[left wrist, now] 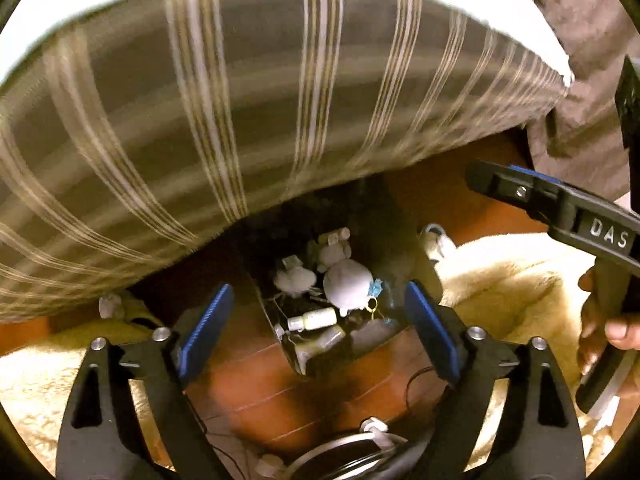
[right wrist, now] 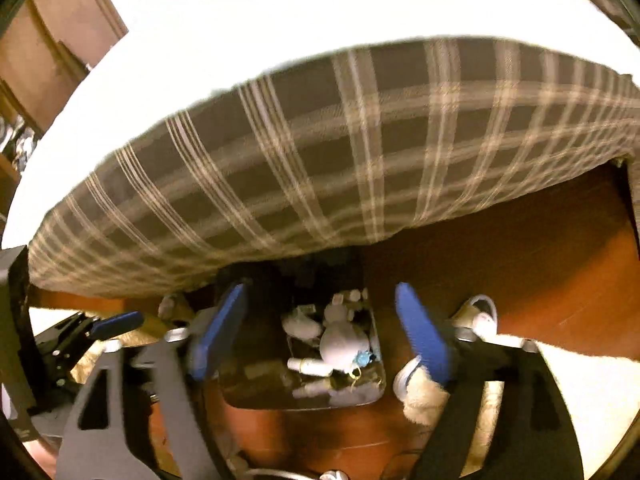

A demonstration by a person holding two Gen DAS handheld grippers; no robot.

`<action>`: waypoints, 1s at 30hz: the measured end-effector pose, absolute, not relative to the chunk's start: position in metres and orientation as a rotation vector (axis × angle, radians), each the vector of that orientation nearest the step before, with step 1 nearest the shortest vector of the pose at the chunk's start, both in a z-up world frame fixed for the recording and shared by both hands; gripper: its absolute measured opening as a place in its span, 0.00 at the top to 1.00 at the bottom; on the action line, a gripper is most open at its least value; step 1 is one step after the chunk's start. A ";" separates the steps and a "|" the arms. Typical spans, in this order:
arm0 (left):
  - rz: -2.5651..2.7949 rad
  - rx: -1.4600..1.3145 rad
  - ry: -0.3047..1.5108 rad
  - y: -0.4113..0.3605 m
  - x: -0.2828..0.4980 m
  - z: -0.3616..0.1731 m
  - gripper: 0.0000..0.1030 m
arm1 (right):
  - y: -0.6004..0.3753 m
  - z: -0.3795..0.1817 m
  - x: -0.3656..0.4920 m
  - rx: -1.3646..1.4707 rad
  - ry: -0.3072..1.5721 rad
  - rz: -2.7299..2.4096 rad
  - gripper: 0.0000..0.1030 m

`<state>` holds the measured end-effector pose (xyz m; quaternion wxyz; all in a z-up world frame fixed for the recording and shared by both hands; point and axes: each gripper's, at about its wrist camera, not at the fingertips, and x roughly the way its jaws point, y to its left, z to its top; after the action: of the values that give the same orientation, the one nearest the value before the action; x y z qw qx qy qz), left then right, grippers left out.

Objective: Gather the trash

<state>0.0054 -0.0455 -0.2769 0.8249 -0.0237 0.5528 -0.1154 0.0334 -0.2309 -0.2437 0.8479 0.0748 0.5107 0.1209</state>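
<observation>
Both wrist cameras look down at a dark, clear-walled plastic bin (left wrist: 384, 240) standing on a reddish-brown wooden floor (left wrist: 256, 384), partly tucked under the edge of a bed draped in a grey plaid blanket with cream stripes (left wrist: 224, 92).

The left claw (left wrist: 320, 332) is spread wide, its blue-padded fingers (left wrist: 206, 330) holding nothing, and it hovers over the bin's near edge. In the right wrist view the right claw (right wrist: 322, 332) is likewise spread wide and empty, framing the bin (right wrist: 372, 392) between its blue pads. The right claw also shows at 3 o'clock in the left view, held by a bare hand (left wrist: 600, 320).

Inside the bin lie the collected trash: crumpled white tissue balls (left wrist: 346, 286) near the centre, a small white plastic bottle (left wrist: 314, 318) lying on its side at 6 o'clock of them, and a scrap of blue wrapper (left wrist: 376, 289) touching the largest ball.

A cream shaggy rug (left wrist: 504, 280) covers the floor at 4 o'clock and at 8 o'clock.
</observation>
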 end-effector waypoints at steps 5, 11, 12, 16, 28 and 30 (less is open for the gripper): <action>-0.197 -0.021 1.027 -0.035 0.000 -0.220 0.08 | -0.239 -0.200 0.025 0.149 0.961 0.231 0.03; -0.133 -0.026 0.855 -0.023 -0.010 -0.150 0.08 | -0.244 -0.137 0.003 0.070 0.801 0.142 0.03; -0.127 -0.024 0.832 -0.023 -0.011 -0.140 0.08 | -0.247 -0.126 -0.001 0.062 0.771 0.135 0.03; -0.107 -0.038 0.745 -0.017 -0.019 -0.102 0.08 | -0.256 -0.089 -0.011 0.072 0.691 0.133 0.03; -0.066 -0.033 0.573 -0.018 -0.043 -0.047 0.08 | -0.252 -0.036 -0.042 0.038 0.533 0.076 0.03; -0.070 -0.038 0.566 -0.018 -0.046 -0.044 0.08 | -0.253 -0.033 -0.045 0.046 0.527 0.078 0.03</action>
<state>-0.0463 -0.0180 -0.0440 0.9594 -0.0187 0.2794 -0.0344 -0.0449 -0.2533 -0.0332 0.9645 0.0227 0.2603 0.0385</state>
